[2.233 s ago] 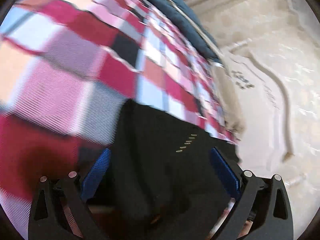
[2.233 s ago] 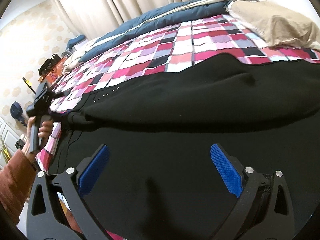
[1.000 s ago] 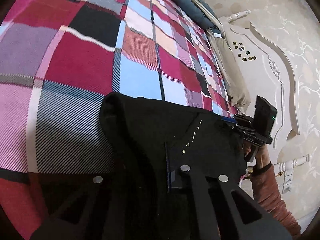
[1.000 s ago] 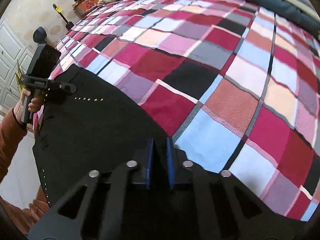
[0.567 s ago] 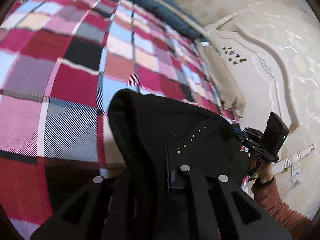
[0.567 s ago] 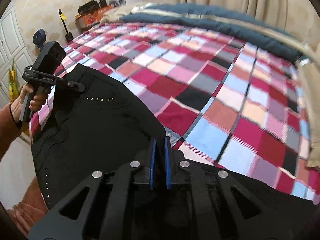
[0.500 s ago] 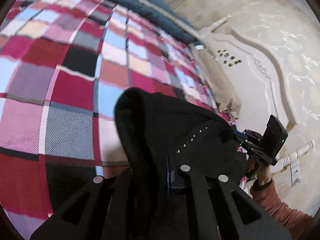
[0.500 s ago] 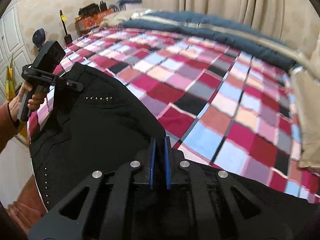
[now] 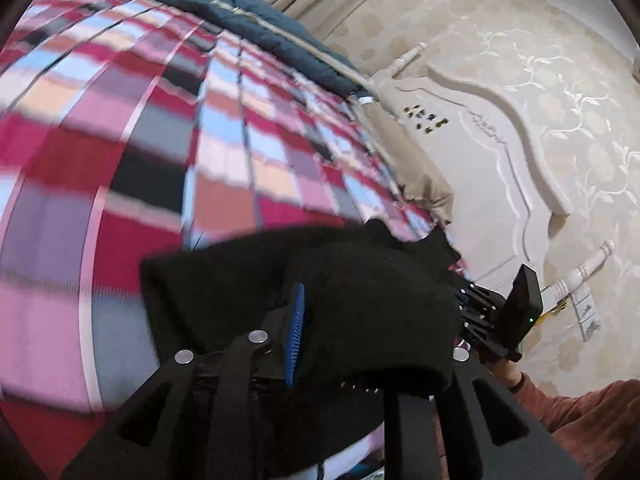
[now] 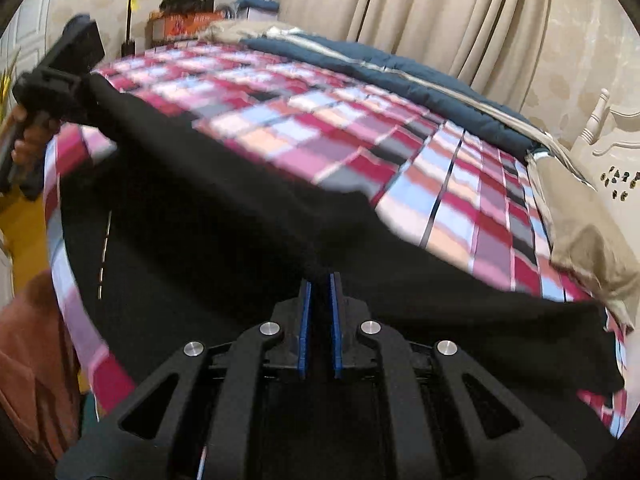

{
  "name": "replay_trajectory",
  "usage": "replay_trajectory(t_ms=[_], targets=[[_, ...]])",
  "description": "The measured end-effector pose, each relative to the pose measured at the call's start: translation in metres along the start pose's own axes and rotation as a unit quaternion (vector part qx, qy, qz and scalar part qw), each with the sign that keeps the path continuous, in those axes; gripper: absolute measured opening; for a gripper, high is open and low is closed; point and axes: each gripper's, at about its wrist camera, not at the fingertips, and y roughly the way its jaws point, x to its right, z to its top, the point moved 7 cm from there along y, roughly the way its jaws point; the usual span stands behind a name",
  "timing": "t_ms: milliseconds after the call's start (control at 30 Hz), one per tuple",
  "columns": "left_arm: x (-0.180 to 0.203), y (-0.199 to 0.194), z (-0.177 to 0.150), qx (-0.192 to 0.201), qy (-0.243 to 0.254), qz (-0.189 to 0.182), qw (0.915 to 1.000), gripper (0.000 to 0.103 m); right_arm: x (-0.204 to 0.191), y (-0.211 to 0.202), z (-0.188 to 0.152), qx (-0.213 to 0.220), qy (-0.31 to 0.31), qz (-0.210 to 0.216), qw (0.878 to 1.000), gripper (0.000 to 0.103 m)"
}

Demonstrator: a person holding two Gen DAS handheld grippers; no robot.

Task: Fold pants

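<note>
The black pants (image 10: 224, 216) hang stretched above the plaid bedspread (image 10: 440, 168) between my two grippers. My right gripper (image 10: 320, 320) is shut on the near edge of the cloth, its blue pads almost together. At the far left, my left gripper (image 10: 60, 76) holds up the other end. In the left wrist view the pants (image 9: 360, 292) drape over my left gripper (image 9: 336, 312). Its jaws are opening, with cloth still bunched between them. One blue pad (image 9: 296, 332) shows; the other finger is hidden under the fabric. My right gripper (image 9: 492, 320) appears beyond the cloth.
A navy duvet (image 10: 400, 68) lies along the bed's far side, below the curtains (image 10: 440, 8). A beige pillow (image 10: 580, 232) rests by the white headboard (image 9: 500, 168). A person's reddish sleeve (image 9: 592, 416) shows at the edge. Clutter (image 10: 180, 12) stands beyond the bed's far corner.
Both hands have swung sideways and the pants now hang stretched between them. The left jaws have parted slightly, baring a blue pad. The right jaws stay shut on the cloth.
</note>
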Motion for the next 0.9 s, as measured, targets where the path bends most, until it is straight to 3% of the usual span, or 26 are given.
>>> replay_trajectory(t_ms=[167, 300, 367, 433, 667, 767, 900], targets=[[-0.019, -0.004, -0.039, 0.01, -0.041, 0.018, 0.999, 0.033, -0.021, 0.003, -0.032, -0.017, 0.005, -0.006, 1.0, 0.01], [-0.024, -0.021, -0.057, 0.053, -0.087, -0.002, 0.9948, 0.046, -0.027, -0.002, -0.037, -0.005, 0.015, -0.021, 1.0, 0.015], [-0.025, -0.028, -0.066, 0.07, -0.113, -0.014, 0.991, 0.065, -0.025, -0.005, -0.038, 0.002, 0.035, -0.011, 0.999, 0.027], [-0.021, -0.032, -0.071, 0.091, -0.121, -0.041, 0.9877, 0.082, -0.024, -0.01, -0.041, 0.009, 0.07, 0.014, 0.997, 0.047], [-0.014, -0.029, -0.078, 0.094, -0.127, -0.014, 0.9873, 0.087, -0.011, -0.019, -0.06, 0.01, 0.197, 0.083, 0.977, 0.06], [-0.015, -0.037, -0.081, 0.117, -0.17, -0.013, 0.9785, 0.087, -0.004, -0.026, -0.065, 0.013, 0.244, 0.105, 0.964, 0.067], [-0.002, -0.049, -0.097, 0.16, -0.204, -0.029, 0.9655, 0.086, 0.004, -0.033, -0.07, 0.013, 0.276, 0.117, 0.954, 0.069]])
